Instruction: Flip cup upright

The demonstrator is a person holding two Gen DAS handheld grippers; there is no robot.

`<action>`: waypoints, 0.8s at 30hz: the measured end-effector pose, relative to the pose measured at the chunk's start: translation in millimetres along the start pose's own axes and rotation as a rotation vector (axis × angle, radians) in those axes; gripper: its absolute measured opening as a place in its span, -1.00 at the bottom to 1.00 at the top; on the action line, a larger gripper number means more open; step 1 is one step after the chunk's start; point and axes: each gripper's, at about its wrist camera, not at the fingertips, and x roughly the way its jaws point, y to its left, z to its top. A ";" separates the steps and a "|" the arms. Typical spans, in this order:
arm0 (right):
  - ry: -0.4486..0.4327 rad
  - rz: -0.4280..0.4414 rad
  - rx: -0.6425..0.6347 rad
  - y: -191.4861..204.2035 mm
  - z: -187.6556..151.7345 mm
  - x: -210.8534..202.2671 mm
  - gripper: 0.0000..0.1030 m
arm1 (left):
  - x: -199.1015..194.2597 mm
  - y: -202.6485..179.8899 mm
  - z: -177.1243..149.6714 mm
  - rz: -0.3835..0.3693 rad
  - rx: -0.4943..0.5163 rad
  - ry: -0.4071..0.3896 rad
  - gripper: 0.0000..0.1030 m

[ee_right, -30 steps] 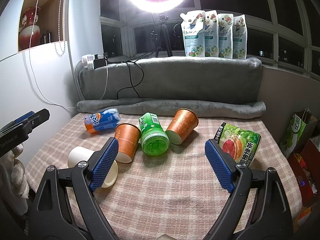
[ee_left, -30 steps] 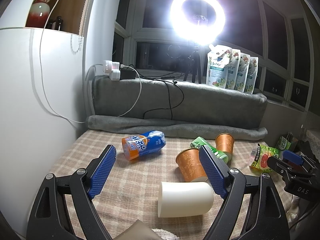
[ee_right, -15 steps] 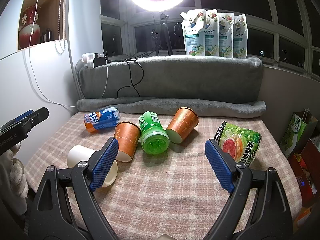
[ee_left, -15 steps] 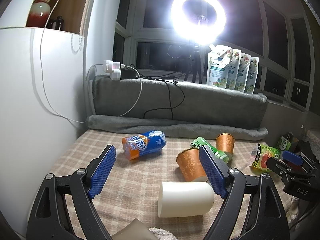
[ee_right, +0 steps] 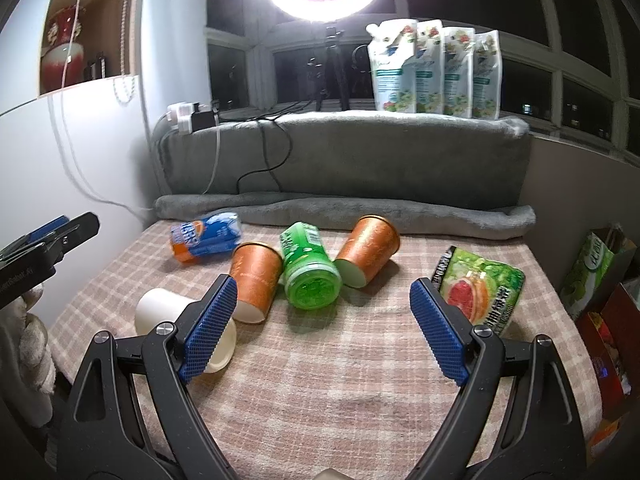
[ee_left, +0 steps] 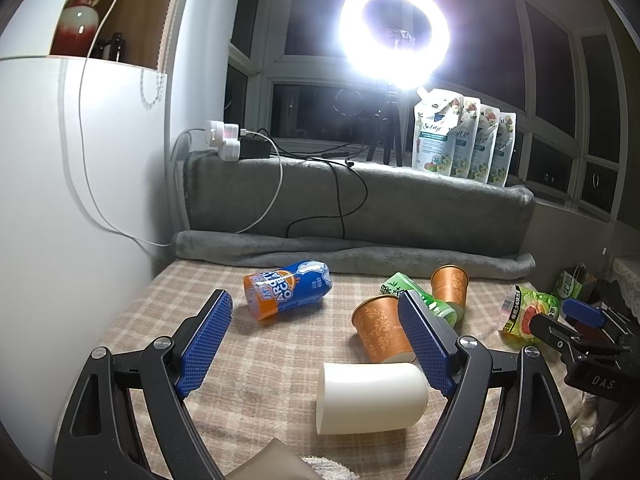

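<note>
A cream cup lies on its side on the checked tablecloth, just in front of my open left gripper and toward its right finger. It also shows in the right wrist view, partly behind the left finger. Two orange paper cups lie on their sides further back; in the left wrist view they are at centre right. My right gripper is open and empty above the cloth, short of the cups.
A green bottle lies between the orange cups. A blue and orange can lies at the back left. A fruit snack bag is at the right. A grey blanket borders the far edge. White wall at left.
Both grippers have moved slightly; the right wrist view has drifted a little, with slight blur at the far left. Nothing on the table has moved.
</note>
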 end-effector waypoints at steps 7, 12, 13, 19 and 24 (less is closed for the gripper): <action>0.025 0.027 -0.130 19.9 7.8 13.0 0.76 | 1.6 3.8 -4.0 0.009 -0.004 0.015 0.65; 0.042 0.045 -0.190 33.5 10.9 20.5 0.76 | 3.5 11.7 -5.8 0.019 -0.011 0.023 0.65; 0.046 0.048 -0.196 35.1 11.3 21.9 0.76 | 4.3 13.0 -6.0 0.021 -0.013 0.025 0.65; 0.071 0.078 -0.225 42.2 14.1 29.5 0.76 | 6.7 19.1 -7.5 0.029 -0.020 0.034 0.65; 0.101 0.120 -0.265 48.6 18.3 37.0 0.76 | 9.1 26.6 -11.4 0.040 -0.029 0.054 0.65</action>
